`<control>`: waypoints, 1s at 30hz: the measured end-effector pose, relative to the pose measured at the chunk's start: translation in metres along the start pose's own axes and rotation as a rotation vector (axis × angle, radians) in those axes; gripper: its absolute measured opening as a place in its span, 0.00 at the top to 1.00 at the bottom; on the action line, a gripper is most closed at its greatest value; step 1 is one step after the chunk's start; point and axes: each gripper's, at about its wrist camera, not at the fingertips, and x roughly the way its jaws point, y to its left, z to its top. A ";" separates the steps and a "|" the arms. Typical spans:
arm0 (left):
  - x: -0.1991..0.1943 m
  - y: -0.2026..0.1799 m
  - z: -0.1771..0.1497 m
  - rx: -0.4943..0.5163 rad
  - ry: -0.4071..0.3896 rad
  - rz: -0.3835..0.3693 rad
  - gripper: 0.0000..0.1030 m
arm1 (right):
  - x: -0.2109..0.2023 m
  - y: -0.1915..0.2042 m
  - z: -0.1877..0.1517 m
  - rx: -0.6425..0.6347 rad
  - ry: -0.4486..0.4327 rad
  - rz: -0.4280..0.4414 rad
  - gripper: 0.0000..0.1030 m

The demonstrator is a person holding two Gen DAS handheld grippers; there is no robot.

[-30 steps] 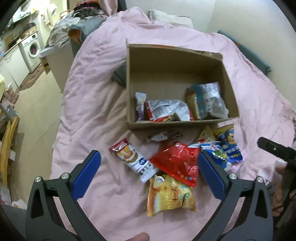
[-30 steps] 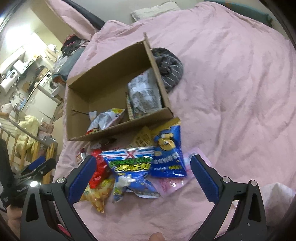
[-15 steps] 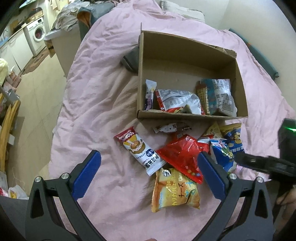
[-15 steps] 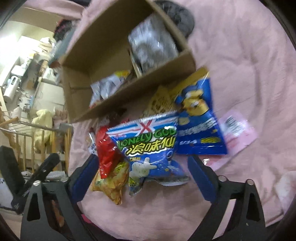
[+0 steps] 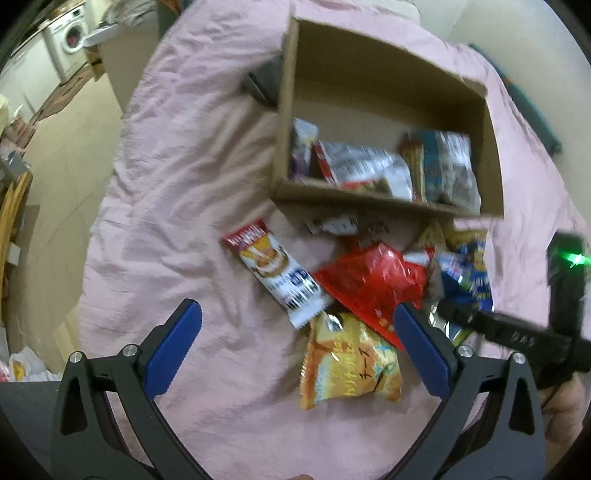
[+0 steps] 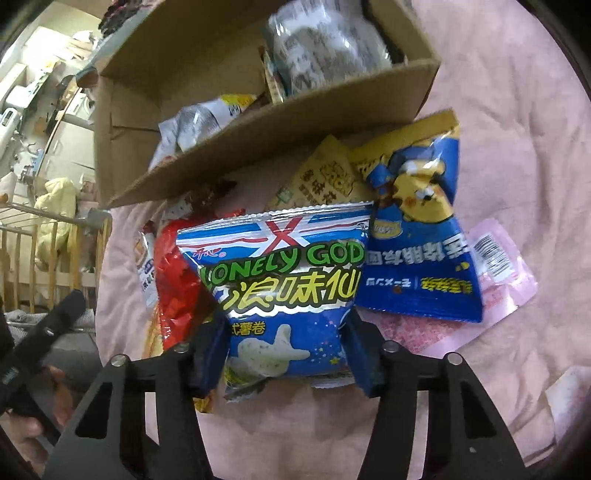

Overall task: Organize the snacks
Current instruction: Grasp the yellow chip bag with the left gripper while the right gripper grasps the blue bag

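Note:
A cardboard box (image 5: 295,192) (image 6: 280,122) lies on a pink bedspread and holds several snack packs. Loose snacks lie in front of it: a white and red bar (image 5: 275,273), a red bag (image 5: 369,284), an orange chip bag (image 5: 351,365), a blue Minion bag (image 6: 417,236). My right gripper (image 6: 286,350) is closed around the lower end of the blue Lonely God bag (image 6: 284,280). My left gripper (image 5: 295,350) is open and empty above the orange bag.
A pink packet (image 6: 495,273) lies under the Minion bag. A dark cloth (image 5: 264,81) lies beside the box's far left corner. The bed's left edge drops to the floor (image 5: 66,155); a washing machine (image 5: 70,33) stands beyond.
My right gripper moved down to the Lonely God bag and its jaws closed in on it. My left gripper shifted slightly closer over the loose snacks and stayed open.

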 end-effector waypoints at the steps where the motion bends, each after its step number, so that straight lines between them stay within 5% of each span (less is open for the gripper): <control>1: 0.005 -0.004 -0.002 0.009 0.027 -0.010 0.00 | -0.004 -0.001 -0.001 0.004 -0.010 0.009 0.45; 13: 0.061 -0.042 -0.019 0.030 0.247 -0.079 0.00 | -0.046 -0.031 -0.012 0.085 -0.108 0.105 0.45; 21: 0.080 -0.066 -0.031 0.137 0.253 -0.027 0.01 | -0.050 -0.032 -0.011 0.077 -0.116 0.117 0.45; 30: 0.077 -0.062 -0.027 0.171 0.237 -0.013 0.39 | -0.049 -0.029 -0.010 0.060 -0.111 0.109 0.45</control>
